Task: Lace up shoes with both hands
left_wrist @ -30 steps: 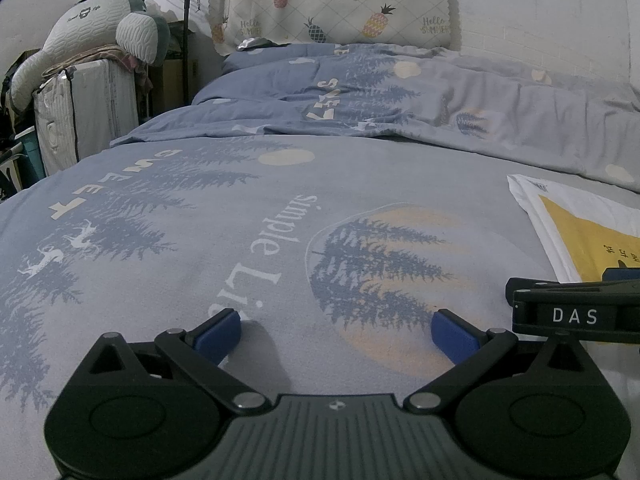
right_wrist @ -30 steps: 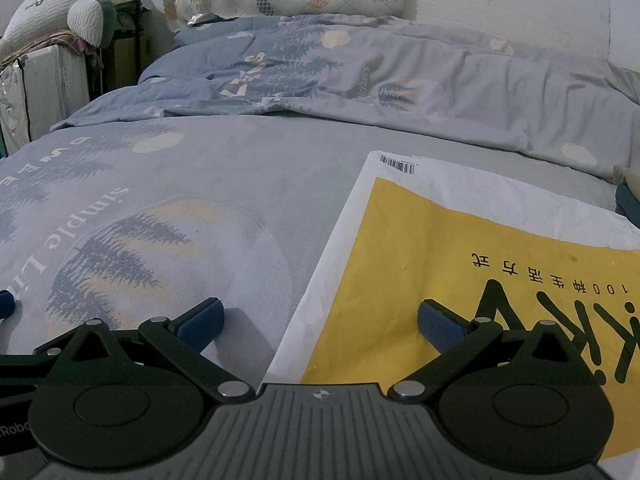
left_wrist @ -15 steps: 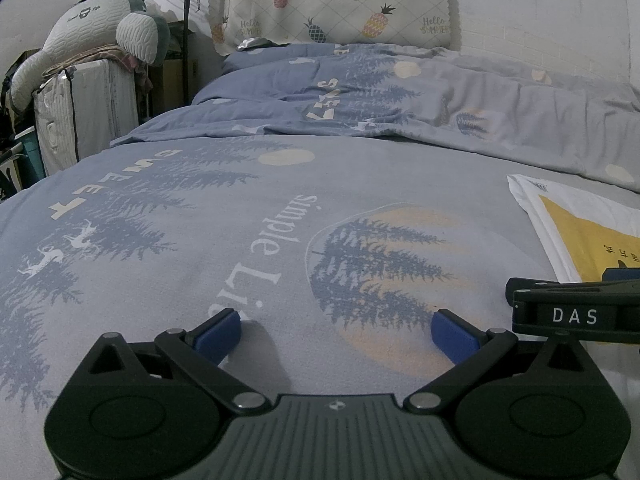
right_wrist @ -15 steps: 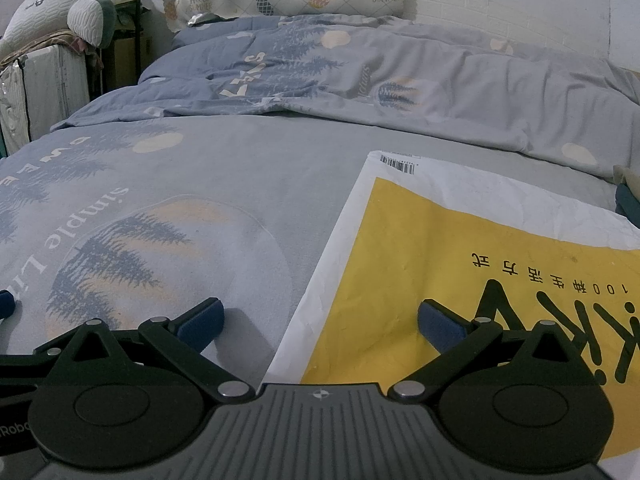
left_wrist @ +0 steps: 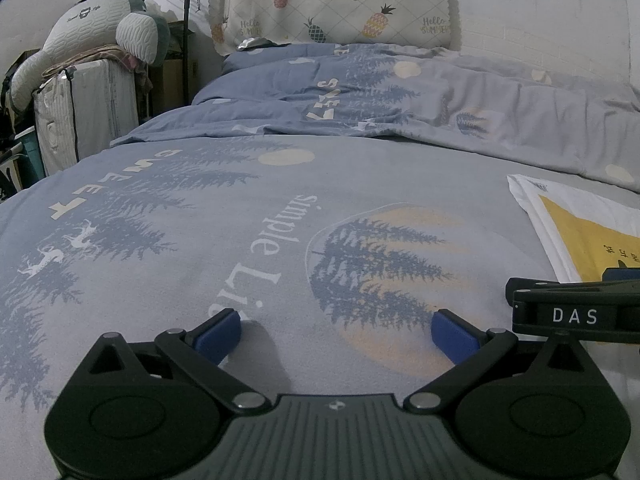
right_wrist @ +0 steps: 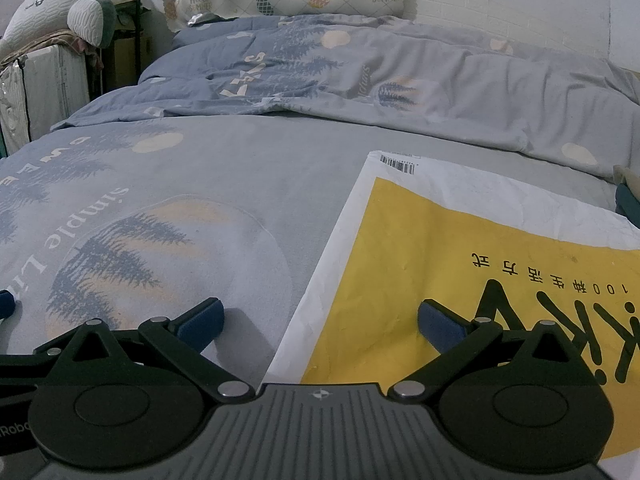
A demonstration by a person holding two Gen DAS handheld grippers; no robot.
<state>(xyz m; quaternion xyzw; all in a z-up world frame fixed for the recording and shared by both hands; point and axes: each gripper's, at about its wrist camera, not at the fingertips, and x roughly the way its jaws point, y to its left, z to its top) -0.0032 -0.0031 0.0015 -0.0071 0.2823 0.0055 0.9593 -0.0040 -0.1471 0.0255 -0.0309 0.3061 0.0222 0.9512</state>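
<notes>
Nearest the cameras: left gripper [left_wrist: 337, 330], black linkage with blue pads, jaws spread wide, nothing between them, resting low on the grey-blue printed bedsheet [left_wrist: 200, 208]. Right gripper [right_wrist: 318, 320] likewise spread and empty; its left pad sits over the sheet, its right pad over the white-and-yellow plastic mailer bag [right_wrist: 460, 248]. The two tools lie just beside each other: the right one's black body shows at the right edge of the left view.

Change check against the frames from a second and half a second ago: none. Both views match, pads at the same spacing, nothing shifted on the bed. Judgement: idle start pose, task not begun.

Mid-field: sheet print of pine trees over a pale orange disc [left_wrist: 384, 272], flat and bare. Mailer bag lies flat, no bulge visible.

Far: rumpled grey-blue duvet [right_wrist: 400, 80] across the bed, pineapple-print pillow [left_wrist: 340, 0] against the wall, quilted grey cushion [left_wrist: 92, 28] atop stacked bedding at left.

Task object: no shoe or lace in either view. Location cannot be told; it is likely outside both fields. Lacing can't start until the shoe is in sight.
</notes>
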